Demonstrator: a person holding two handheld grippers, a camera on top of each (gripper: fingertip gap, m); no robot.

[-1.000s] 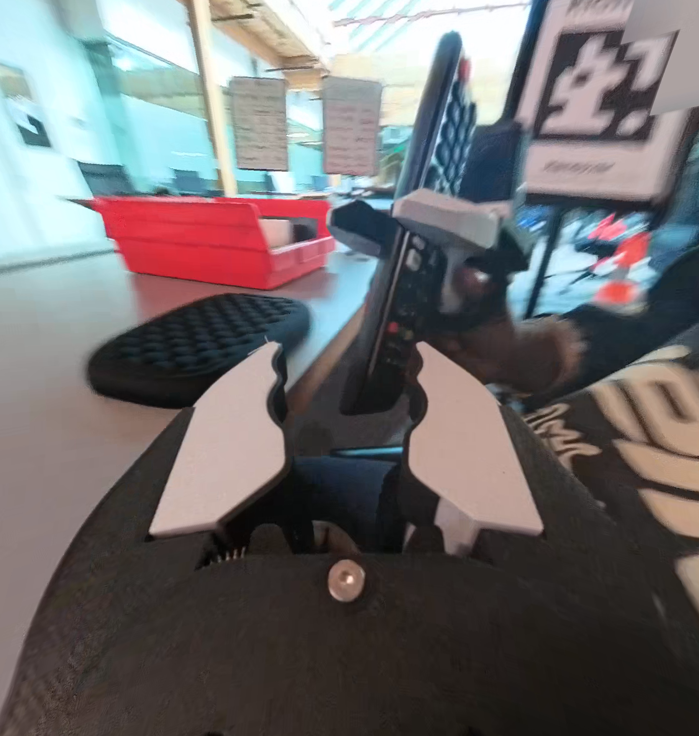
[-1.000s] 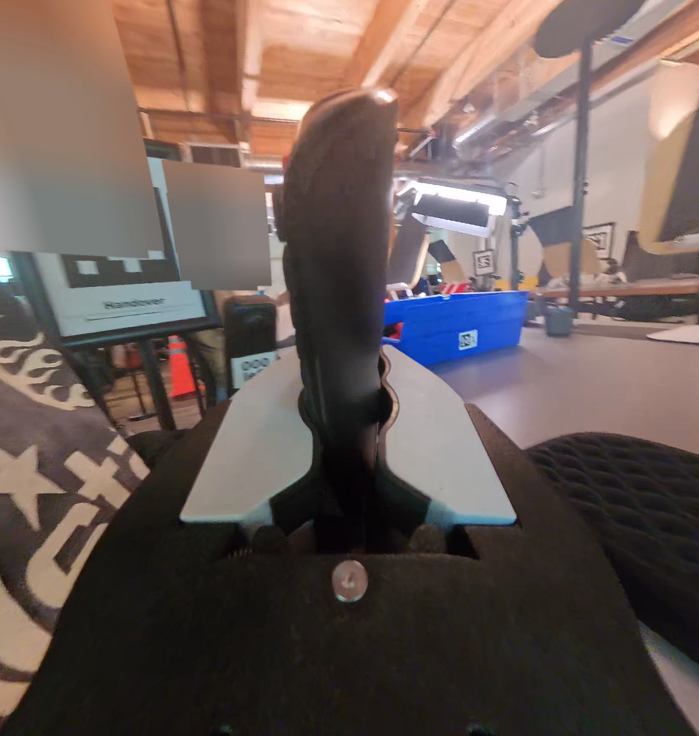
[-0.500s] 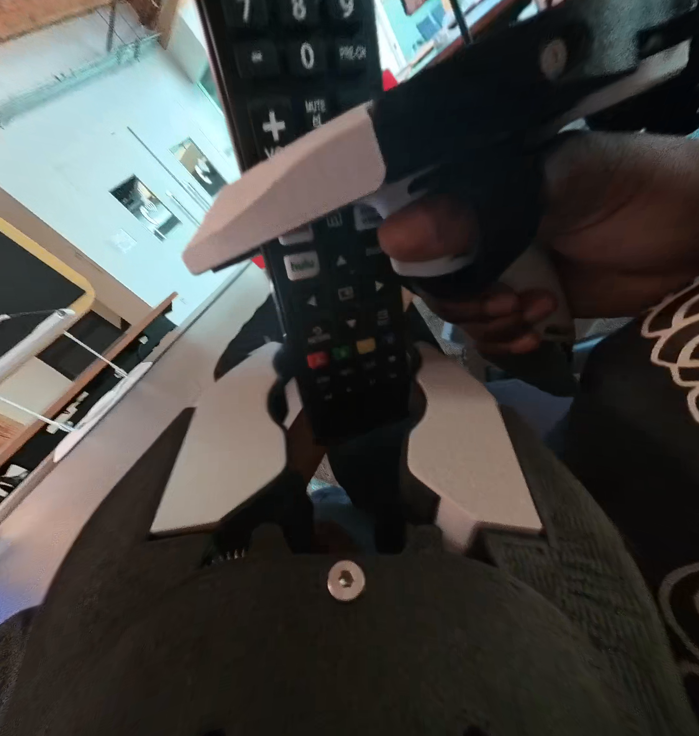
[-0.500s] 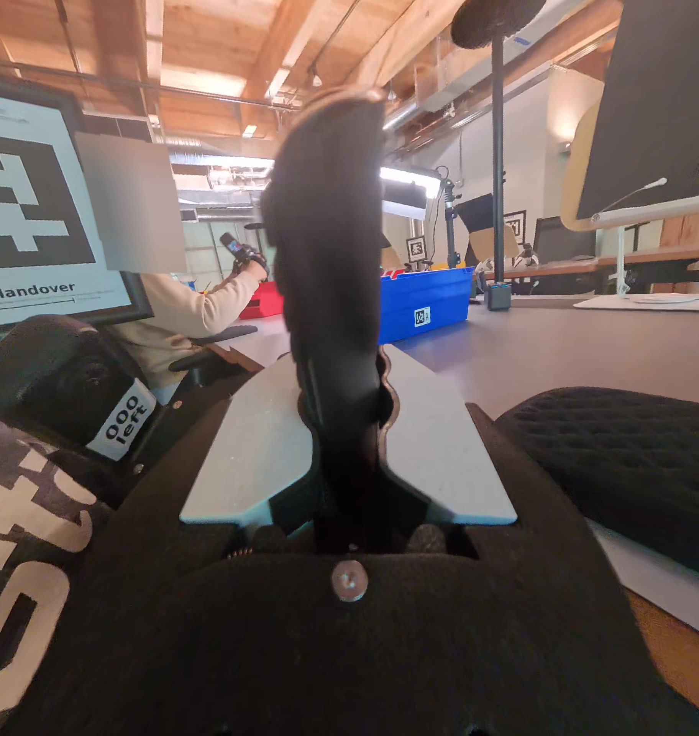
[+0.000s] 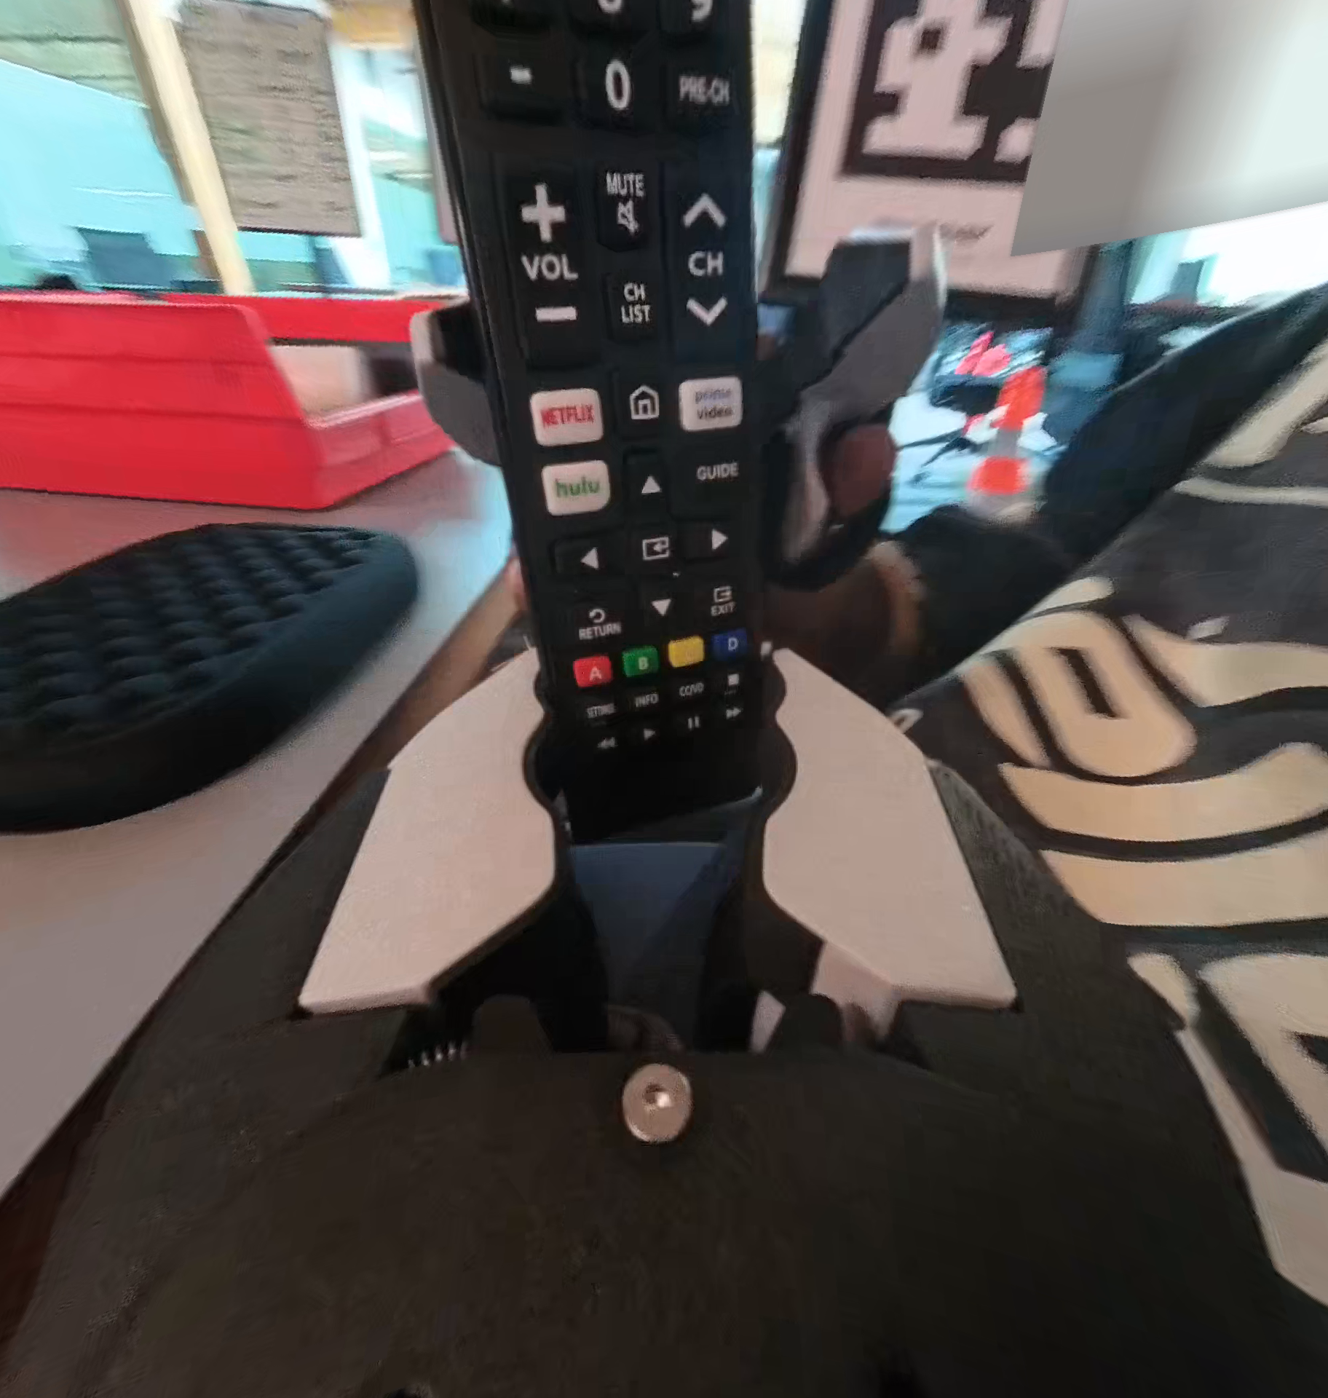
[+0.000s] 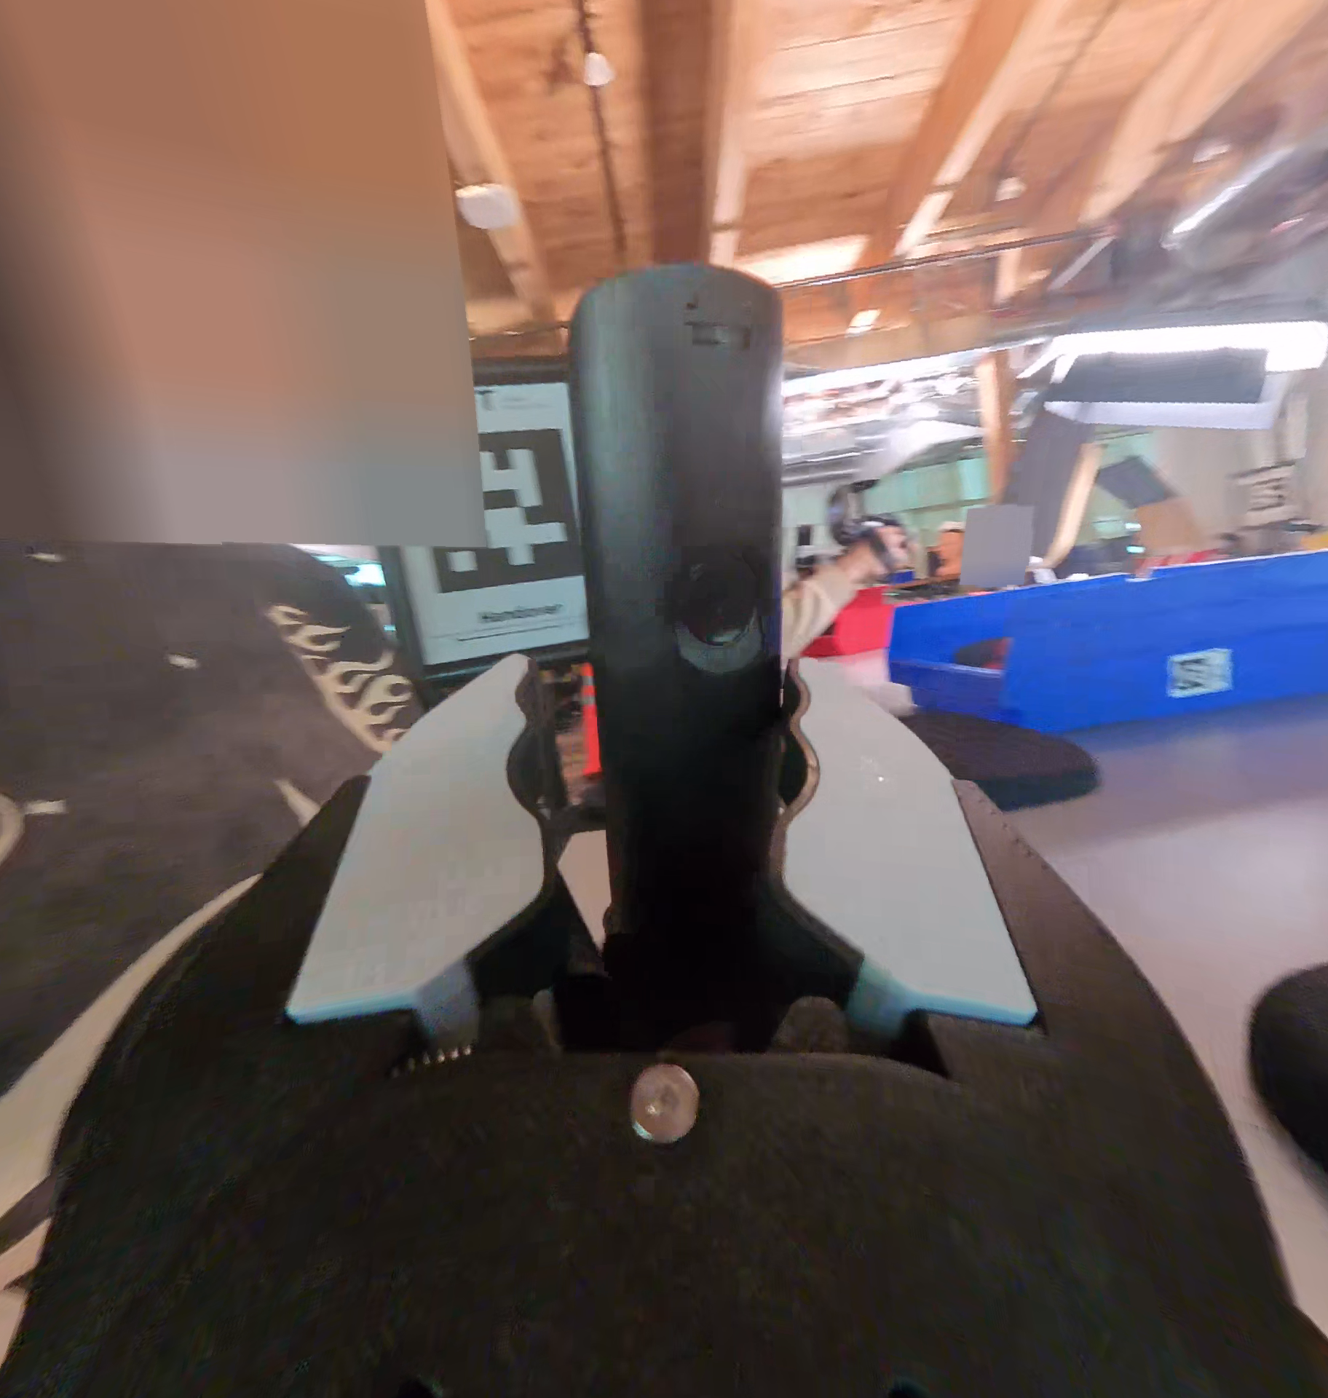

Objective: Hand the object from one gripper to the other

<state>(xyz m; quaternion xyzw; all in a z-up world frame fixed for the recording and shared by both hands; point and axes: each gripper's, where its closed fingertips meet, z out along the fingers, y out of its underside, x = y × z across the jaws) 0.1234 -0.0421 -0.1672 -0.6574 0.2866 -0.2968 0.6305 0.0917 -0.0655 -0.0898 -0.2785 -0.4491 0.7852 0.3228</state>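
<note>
Black hard plastic, the TV remote at frame centre looks light, stiff and slick, its lower end pinched by the left gripper while the right gripper stands spread around its back, so the narrow edges seem the safest hold.

Two close wrist cameras, opposite faces of one remote — keypad, back.

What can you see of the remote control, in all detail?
The remote control is a long black plastic bar, upright. Its face, with white-marked keys and four coloured ones in a row, turns to the left gripper, whose fingers press both sides of its lower end. Its plain back, with a round dimple, faces the right gripper: one finger touches it, the other stands apart.
</note>
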